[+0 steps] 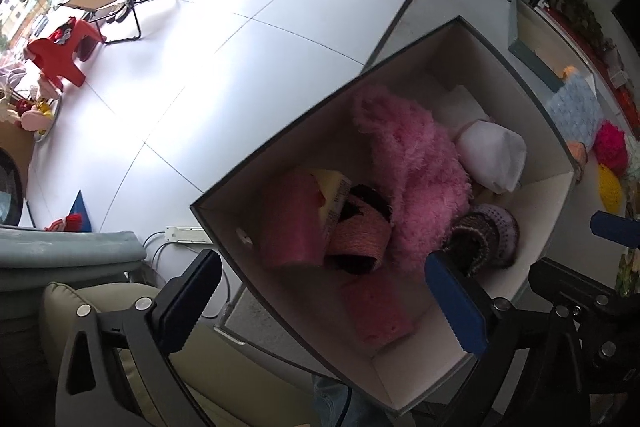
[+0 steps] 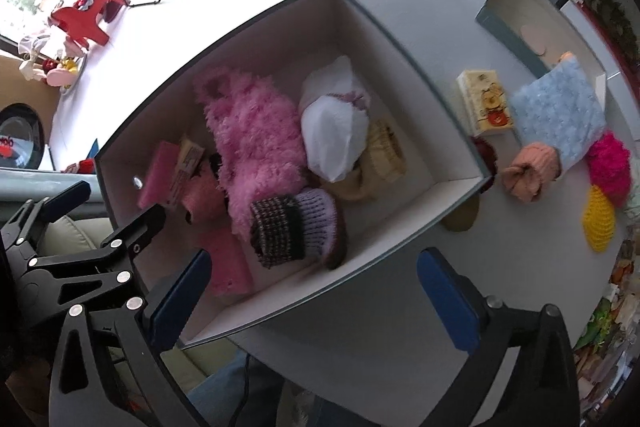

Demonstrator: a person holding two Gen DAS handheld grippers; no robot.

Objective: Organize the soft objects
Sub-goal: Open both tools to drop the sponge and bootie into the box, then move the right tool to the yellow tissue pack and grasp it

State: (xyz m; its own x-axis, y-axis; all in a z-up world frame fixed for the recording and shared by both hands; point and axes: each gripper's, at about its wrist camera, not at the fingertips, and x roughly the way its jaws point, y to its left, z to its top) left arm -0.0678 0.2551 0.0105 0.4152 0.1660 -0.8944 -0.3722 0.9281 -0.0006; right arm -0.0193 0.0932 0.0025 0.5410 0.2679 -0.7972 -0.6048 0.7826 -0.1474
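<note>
Over the box (image 2: 360, 7), both grippers are held spread wide with nothing between the pads: left gripper (image 1: 320, 303), right gripper (image 2: 316, 299). Most soft things are already inside: pink fluffy piece (image 2: 248, 135), white hat (image 2: 336, 131), striped knit hat (image 2: 292, 223), cream knit (image 2: 384, 147), pink sponges and a woven roll at the near-left corner. More soft items are left on the counter (image 2: 420, 27), to the right of the box: peach glove (image 2: 528, 171), blue cushion (image 2: 560, 111), magenta knit (image 2: 608, 163), yellow knit (image 2: 598, 219).

Judged step: next item to be fetched from the counter. The right gripper is best used, being nearer that pile; the peach glove should be pinched at its bulk, not the edge, lifted clear of the box wall, then dropped into the free right-hand corner so nothing is crushed.

From the right wrist, a tissue pack (image 2: 486, 103) and the cream knit are shown; both are hidden from the left wrist. From the left wrist, a power strip (image 1: 184, 233) on the floor is seen, absent in the other view.
</note>
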